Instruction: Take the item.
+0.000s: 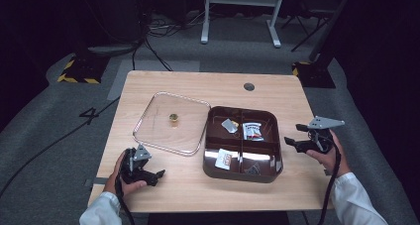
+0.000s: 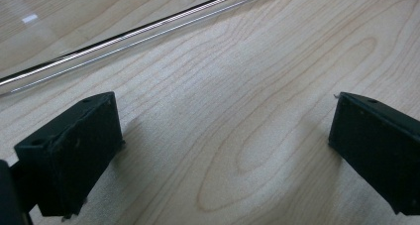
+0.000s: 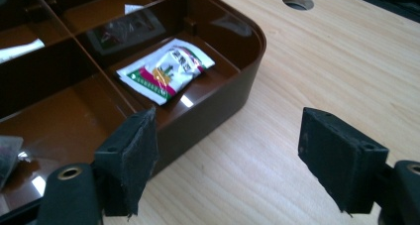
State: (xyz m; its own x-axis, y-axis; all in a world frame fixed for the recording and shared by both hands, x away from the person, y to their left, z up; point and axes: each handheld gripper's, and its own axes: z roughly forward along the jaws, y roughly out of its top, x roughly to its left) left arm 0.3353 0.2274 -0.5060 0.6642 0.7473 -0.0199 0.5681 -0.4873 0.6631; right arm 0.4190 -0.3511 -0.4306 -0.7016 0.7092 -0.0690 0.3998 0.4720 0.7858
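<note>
Wooden tabletop (image 1: 297, 185), brown compartment tray (image 1: 242, 173) with sachet (image 3: 166, 70) inside. Right gripper (image 3: 225, 158) beside tray, jaws apart, empty. Left gripper (image 2: 223, 150) likewise apart, near clear lid (image 1: 171, 123).

on the bench (image 1: 168, 195), a brown tray (image 1: 242, 171) sits between the left tongs (image 1: 159, 175) and the raised right tongs (image 1: 295, 135), a clear lid (image 1: 148, 131) beside it.

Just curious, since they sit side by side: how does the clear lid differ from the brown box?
The clear lid is see-through, flat and shallow with a small gold knob; the brown box is dark, glossy and deeper. The lid carries nothing; the box's compartments hold packets. Both are rounded squares lying on the table.
</note>
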